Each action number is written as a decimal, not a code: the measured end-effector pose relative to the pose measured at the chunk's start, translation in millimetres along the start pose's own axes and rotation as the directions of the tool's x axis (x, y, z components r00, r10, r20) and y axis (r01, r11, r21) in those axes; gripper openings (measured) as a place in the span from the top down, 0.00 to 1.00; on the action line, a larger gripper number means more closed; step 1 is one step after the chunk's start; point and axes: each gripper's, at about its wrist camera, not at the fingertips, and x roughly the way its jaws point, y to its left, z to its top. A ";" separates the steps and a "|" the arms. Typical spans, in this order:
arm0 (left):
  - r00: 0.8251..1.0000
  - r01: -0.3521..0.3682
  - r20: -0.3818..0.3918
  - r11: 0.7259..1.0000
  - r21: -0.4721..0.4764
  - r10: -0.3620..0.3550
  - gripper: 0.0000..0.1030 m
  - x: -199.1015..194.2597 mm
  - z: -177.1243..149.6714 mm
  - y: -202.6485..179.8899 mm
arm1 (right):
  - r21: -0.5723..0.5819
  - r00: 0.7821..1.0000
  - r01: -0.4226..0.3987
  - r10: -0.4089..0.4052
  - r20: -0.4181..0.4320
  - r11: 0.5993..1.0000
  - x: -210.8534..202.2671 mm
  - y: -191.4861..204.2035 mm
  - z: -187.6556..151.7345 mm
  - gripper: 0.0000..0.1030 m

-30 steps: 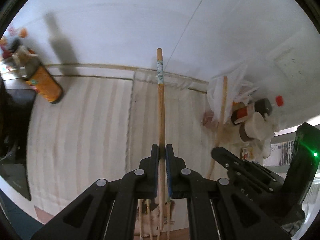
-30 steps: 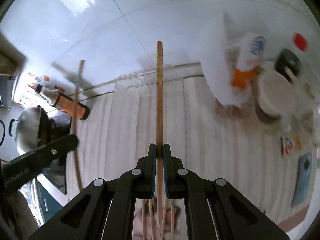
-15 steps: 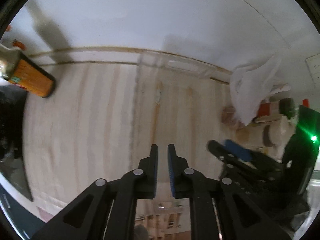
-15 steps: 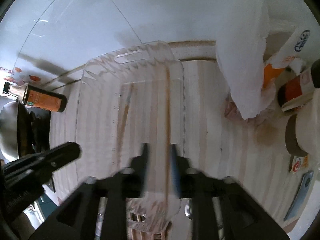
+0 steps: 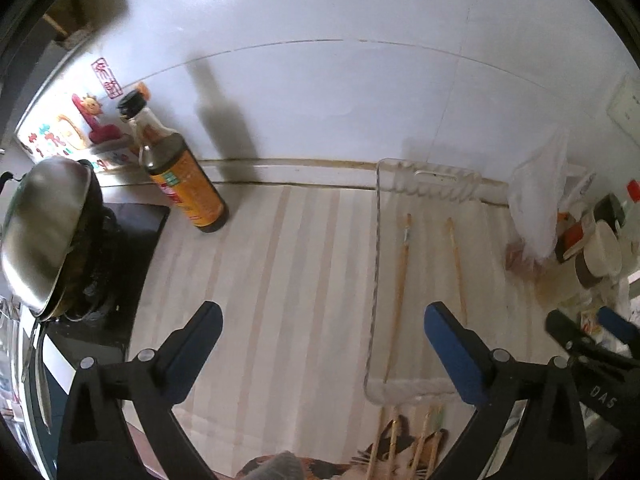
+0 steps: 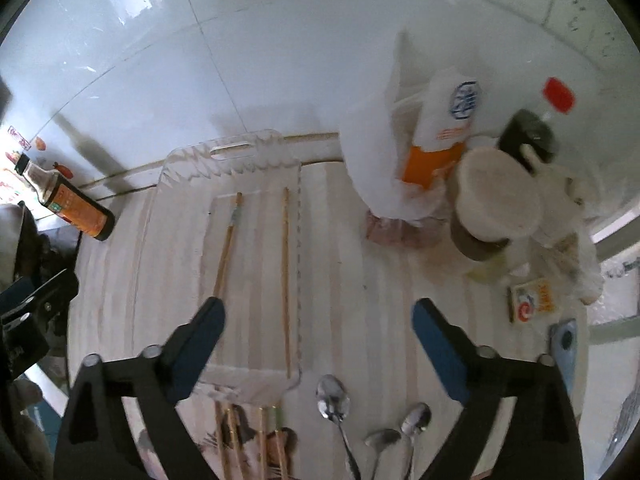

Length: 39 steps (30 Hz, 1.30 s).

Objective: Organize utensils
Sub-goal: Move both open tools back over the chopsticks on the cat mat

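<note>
Two wooden chopsticks lie inside the clear, shallow plastic tray (image 6: 160, 184): the one with a pale band near its far end (image 6: 227, 240) on the left, the plain one (image 6: 285, 280) to its right, near the tray's right wall. Both run lengthwise, roughly parallel, away from me; they do not touch.

More loose wooden chopsticks (image 6: 248, 440) rest on a patterned cloth just beyond the tray's near edge, their long axes likewise pointing away from me. Three metal spoons (image 6: 376, 420) lie to their right on the striped counter, bowls toward the tray side, handles toward me.

My right gripper (image 6: 316, 320) is spread wide and holds nothing. My left gripper (image 5: 322, 328) is equally wide and empty, positioned over bare counter left of the tray.

Judgement: the remaining chopsticks and spoons sit low in the right view, below and behind the right fingertips, so the right hand is nearer. The next pick calls for drawing back and descending across a chopstick's shaft.

A dark sauce bottle with an orange label (image 5: 180, 176) stands well left.
</note>
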 end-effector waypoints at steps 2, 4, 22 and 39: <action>1.000 -0.006 0.016 1.000 0.005 0.006 0.00 -6.7 -7.6 0.9 | -0.001 0.999 0.033 -0.033 0.030 0.999 -9.4 0.9 -9.3 0.05; 0.999 -0.006 0.031 1.000 0.008 0.006 0.00 -14.8 -15.5 1.8 | 0.005 0.998 0.043 -0.044 0.051 0.999 -18.6 0.7 -20.5 0.05; 0.981 0.053 0.182 0.997 0.056 -0.062 0.00 -106.5 -58.9 -6.3 | 0.043 0.959 0.094 -0.102 0.266 0.995 -133.7 -16.1 -78.8 0.05; 0.998 0.044 0.044 0.996 0.076 -0.048 0.00 -65.4 -100.8 -5.8 | 0.093 0.992 0.030 -0.041 0.115 0.995 -91.5 -24.3 -122.1 0.05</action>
